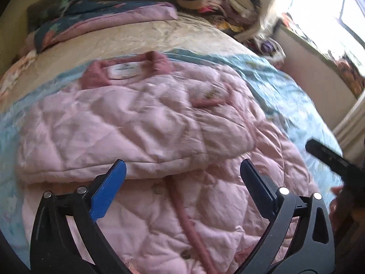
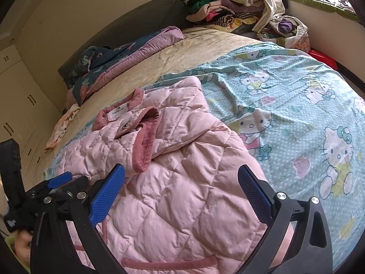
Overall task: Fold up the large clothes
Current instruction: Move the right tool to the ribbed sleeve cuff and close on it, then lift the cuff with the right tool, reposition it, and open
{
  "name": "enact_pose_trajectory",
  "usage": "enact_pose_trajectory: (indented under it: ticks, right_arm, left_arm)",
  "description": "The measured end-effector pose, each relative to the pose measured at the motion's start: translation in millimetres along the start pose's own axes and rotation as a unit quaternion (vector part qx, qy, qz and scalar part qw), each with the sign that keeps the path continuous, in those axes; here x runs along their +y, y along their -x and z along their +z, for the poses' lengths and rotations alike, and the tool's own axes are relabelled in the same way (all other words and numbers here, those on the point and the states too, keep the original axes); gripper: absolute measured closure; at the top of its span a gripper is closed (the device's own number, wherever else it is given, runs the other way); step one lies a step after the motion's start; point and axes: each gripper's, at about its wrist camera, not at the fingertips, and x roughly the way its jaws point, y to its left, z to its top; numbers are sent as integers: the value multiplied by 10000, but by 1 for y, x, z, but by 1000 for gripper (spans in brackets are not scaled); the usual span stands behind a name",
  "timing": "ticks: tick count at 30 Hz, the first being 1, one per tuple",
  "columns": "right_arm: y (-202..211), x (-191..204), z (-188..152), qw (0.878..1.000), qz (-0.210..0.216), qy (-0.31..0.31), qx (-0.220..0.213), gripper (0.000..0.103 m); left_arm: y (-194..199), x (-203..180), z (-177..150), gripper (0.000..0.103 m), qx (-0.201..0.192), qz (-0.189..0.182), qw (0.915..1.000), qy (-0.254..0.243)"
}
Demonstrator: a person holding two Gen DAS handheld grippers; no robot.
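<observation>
A pink quilted jacket [image 1: 146, 123] lies on the bed with both sleeves folded across its front and a darker pink collar at the far end. It also shows in the right wrist view [image 2: 182, 182], with a ribbed cuff [image 2: 146, 146] lying on its chest. My left gripper [image 1: 182, 171] is open and empty, hovering over the jacket's lower part. My right gripper [image 2: 181, 178] is open and empty above the jacket's right side. The left gripper [image 2: 59, 180] shows at the left edge of the right wrist view.
A light blue Hello Kitty sheet [image 2: 285, 105] covers the bed under the jacket. A folded purple and navy quilt [image 2: 127, 54] lies at the headboard. A pile of mixed clothes [image 2: 228, 11] sits at the far corner. Wardrobe doors [image 2: 18, 105] stand left.
</observation>
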Motion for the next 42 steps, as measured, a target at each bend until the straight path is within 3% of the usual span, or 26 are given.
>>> enact_pose_trajectory:
  ticks: [4, 9, 19, 20, 23, 26, 30, 35, 42]
  right_arm:
    - [-10, 16, -3, 9998, 152, 28, 119, 4]
    - [-34, 42, -8, 9985, 452, -33, 312, 4]
    - [-85, 56, -7, 9913, 792, -815, 668, 4]
    - [-90, 54, -7, 9900, 786, -945, 689, 7]
    - [-100, 53, -7, 9887, 821, -1031, 710, 42]
    - [-98, 52, -9, 9907, 806, -945, 551, 63]
    - [-75, 75, -5, 9989, 466, 64, -60, 83]
    - [-40, 111, 12, 9893, 738, 1035, -719, 87]
    - [-21, 128, 48, 9730, 791, 1817, -1188, 87]
  left_arm:
    - [15, 34, 2, 10, -163, 161, 9988, 425]
    - [40, 72, 1, 10, -499, 707, 9943, 628]
    - [75, 139, -5, 10, -824, 841, 9838, 1354]
    - [77, 144, -6, 10, -854, 851, 9826, 1413]
    - [85, 158, -10, 10, -991, 839, 9782, 1620]
    - [87, 169, -13, 10, -1035, 917, 9749, 1746]
    - [88, 179, -17, 10, -1044, 927, 9717, 1904]
    - [83, 186, -20, 10, -999, 654, 9699, 2121]
    - [73, 185, -15, 10, -877, 713, 9718, 2070]
